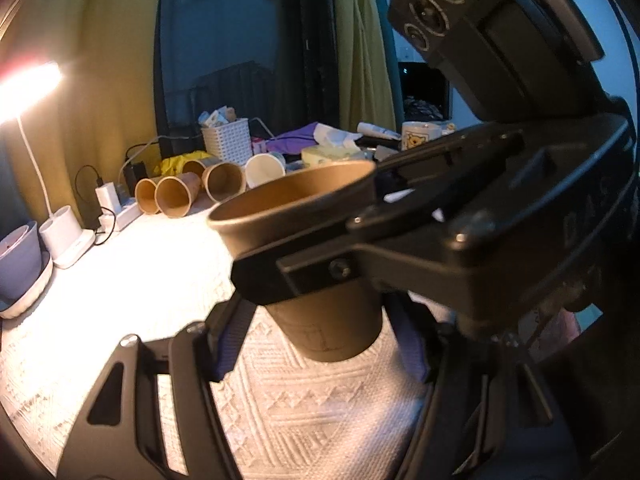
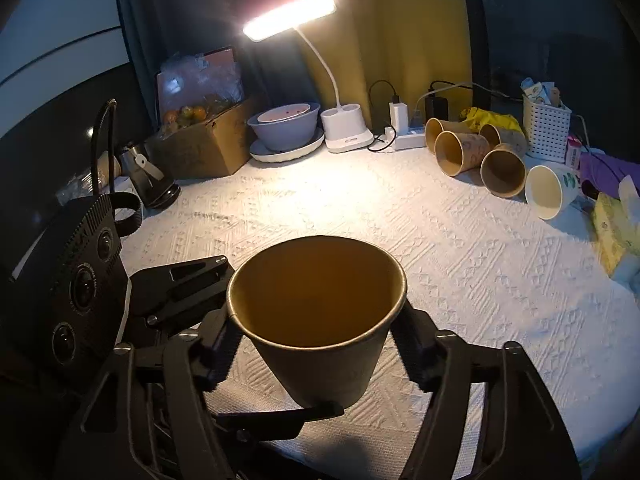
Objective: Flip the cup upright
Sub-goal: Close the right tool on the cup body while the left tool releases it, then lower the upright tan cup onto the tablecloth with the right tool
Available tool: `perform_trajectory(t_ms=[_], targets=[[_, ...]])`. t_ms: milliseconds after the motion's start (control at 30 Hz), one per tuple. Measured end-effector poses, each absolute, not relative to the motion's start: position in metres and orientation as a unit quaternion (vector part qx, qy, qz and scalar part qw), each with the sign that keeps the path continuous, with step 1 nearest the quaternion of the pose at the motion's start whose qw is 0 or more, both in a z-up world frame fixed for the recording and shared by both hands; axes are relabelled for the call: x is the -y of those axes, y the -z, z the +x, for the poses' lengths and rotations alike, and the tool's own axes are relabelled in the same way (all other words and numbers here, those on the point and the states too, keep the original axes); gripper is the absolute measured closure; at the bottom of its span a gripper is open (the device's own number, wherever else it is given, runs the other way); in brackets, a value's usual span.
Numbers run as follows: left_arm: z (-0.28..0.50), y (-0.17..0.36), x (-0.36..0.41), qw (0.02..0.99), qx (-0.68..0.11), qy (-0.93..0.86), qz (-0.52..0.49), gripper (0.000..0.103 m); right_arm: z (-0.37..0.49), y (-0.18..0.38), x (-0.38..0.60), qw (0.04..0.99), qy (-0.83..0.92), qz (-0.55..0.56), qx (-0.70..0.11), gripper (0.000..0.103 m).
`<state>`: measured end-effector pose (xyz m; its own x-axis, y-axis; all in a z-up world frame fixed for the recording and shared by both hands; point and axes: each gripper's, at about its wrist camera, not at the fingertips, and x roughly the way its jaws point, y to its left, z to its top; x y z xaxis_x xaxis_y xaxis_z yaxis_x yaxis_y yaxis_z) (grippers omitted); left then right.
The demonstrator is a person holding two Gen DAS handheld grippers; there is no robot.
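A brown paper cup stands mouth up, held a little above the white textured cloth. My right gripper is shut on the cup, its fingers pressing the cup's two sides below the rim. In the left wrist view the same cup sits between my left gripper's fingers, near its base. The right gripper's fingers cross in front of the cup there. Whether the left fingers press the cup is hidden.
Several brown paper cups and one white cup lie on their sides at the far right of the cloth. A lit desk lamp, stacked bowls, a cardboard box, a power strip and a white basket line the back edge.
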<state>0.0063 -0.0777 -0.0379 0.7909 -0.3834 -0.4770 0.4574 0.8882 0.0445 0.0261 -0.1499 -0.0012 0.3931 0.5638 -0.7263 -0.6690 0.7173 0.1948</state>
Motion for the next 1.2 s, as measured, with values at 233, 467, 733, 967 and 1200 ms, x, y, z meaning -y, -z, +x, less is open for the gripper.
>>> perform_trajectory(t_ms=[233,467,733,967,1200], targets=[[0.007,0.039,0.076,0.943,-0.24,0.22,0.074,0.035,0.029,0.002,0.149,0.83,-0.375,-0.067,-0.407,0.034],[0.008,0.045,0.069,0.942,-0.269,0.196,0.053,0.029,0.042,-0.002,0.152,0.848,-0.363,-0.058,-0.382,0.034],[0.009,0.044,0.019,0.951,-0.278,0.132,-0.035,0.029,0.068,0.007,0.162,0.871,-0.334,-0.053,-0.356,0.034],[0.014,0.036,-0.029,0.96,-0.241,0.074,-0.119,0.029,0.085,0.033,0.148,0.877,-0.313,-0.066,-0.358,0.034],[0.007,0.041,-0.049,0.958,-0.23,0.061,-0.162,0.029,0.093,0.053,0.126,0.879,-0.302,-0.086,-0.359,0.034]])
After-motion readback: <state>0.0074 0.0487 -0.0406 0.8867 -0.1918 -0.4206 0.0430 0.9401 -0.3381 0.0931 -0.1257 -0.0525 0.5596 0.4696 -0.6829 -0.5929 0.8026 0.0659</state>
